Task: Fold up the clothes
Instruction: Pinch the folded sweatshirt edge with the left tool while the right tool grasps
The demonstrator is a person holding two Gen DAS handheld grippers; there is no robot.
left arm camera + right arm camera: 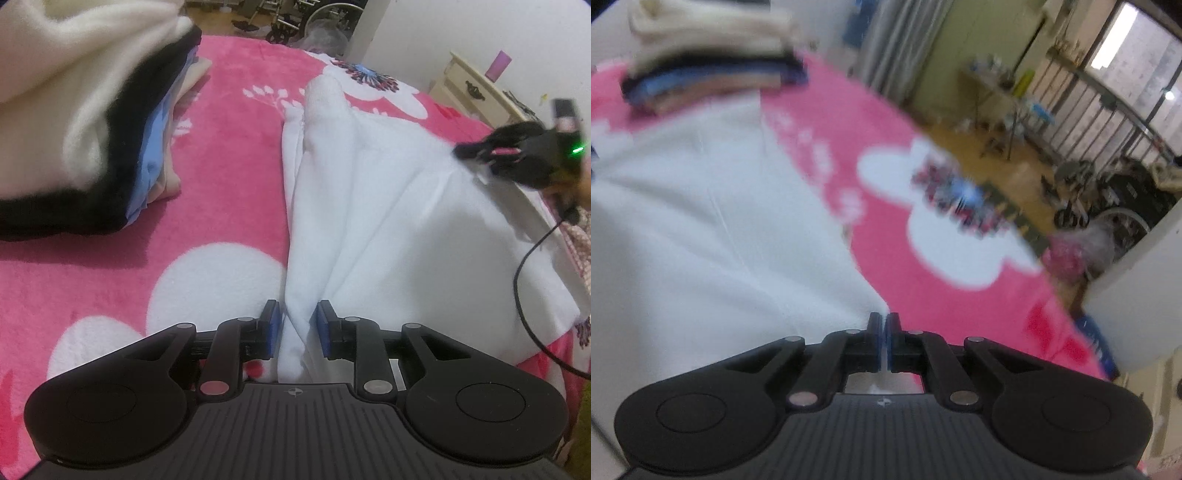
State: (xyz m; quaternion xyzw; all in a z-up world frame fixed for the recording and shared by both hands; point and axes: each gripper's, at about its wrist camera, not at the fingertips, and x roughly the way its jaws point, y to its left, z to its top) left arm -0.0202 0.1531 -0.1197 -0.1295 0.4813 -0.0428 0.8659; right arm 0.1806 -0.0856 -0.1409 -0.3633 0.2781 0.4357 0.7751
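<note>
pink blanket [221, 155], white garment [369, 206] pinched by both tools

Pink blanket [229, 177], white garment [388, 221], folded stack [92, 129]

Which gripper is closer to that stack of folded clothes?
Left. The left gripper holds the white garment beside the stack of folded clothes; the right gripper grips its far edge, farther away.

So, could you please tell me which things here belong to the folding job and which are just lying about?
Part of the job:
- white garment, bunched between the left gripper jaws, its edge pinched by the right gripper
- stack of folded clothes

Just lying about:
- pink blanket underneath
- cream nightstand
- wheelchairs in the background
</note>
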